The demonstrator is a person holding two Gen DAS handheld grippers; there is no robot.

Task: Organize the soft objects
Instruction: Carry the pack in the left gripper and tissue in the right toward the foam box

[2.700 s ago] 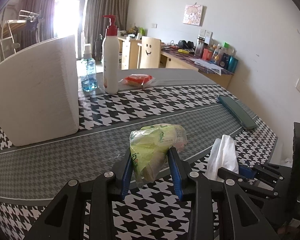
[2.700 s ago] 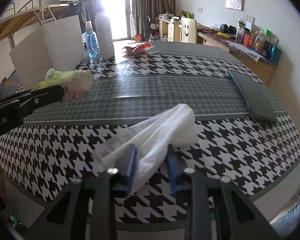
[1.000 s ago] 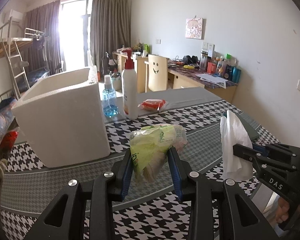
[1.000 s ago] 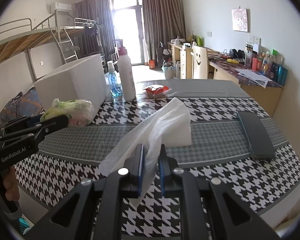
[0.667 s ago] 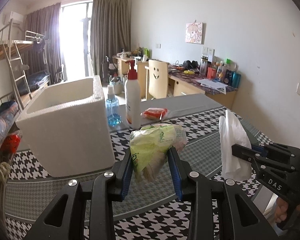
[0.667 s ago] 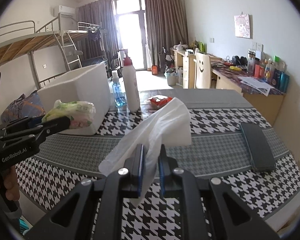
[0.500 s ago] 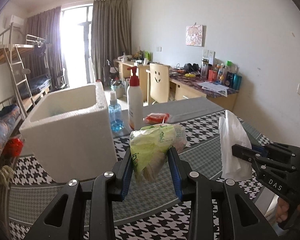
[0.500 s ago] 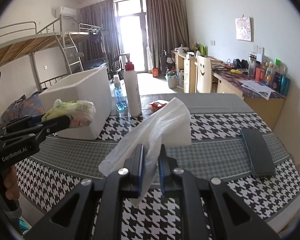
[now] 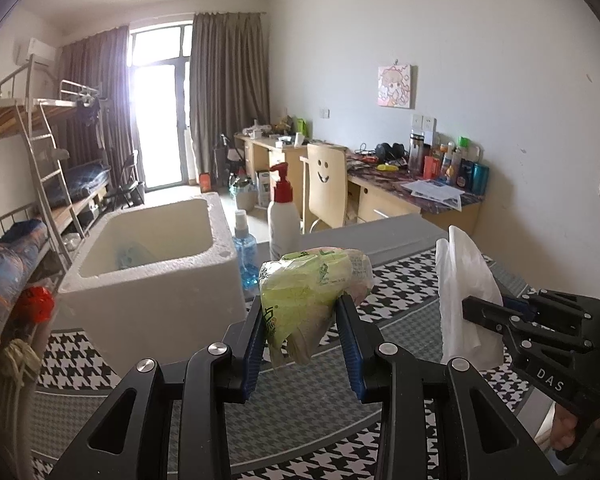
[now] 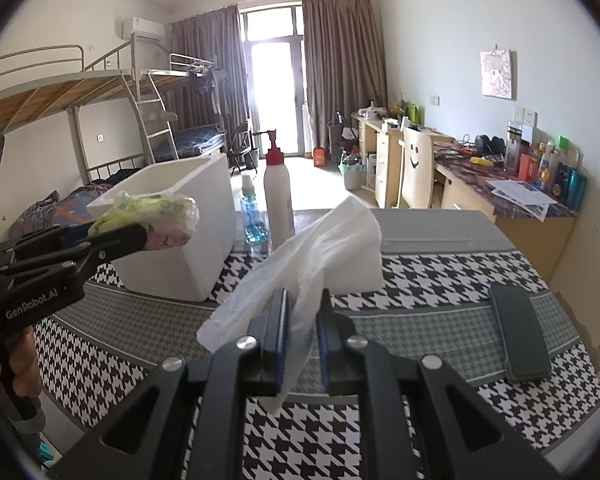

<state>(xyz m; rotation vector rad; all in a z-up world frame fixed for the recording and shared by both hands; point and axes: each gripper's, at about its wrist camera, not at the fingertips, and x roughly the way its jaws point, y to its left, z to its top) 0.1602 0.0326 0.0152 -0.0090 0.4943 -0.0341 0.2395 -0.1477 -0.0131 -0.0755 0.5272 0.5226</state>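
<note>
Above houndstooth table (image 9: 400, 316), left tool (image 9: 300, 332) pinches crumpled green packet (image 9: 312, 284); right tool (image 10: 303, 332) clamps limp white tissue (image 10: 320, 252).

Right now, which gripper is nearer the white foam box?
Left. The left gripper, gripping a green packet, is beside the foam box; the right gripper, pinching a white tissue, is farther off.

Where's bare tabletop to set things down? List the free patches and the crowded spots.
Free: the grey strip between the foam box and the dark case, and the houndstooth near edge. The plain far end is also bare. Crowded: the far left corner, where the box, spray bottle and pump bottle stand close together.
</note>
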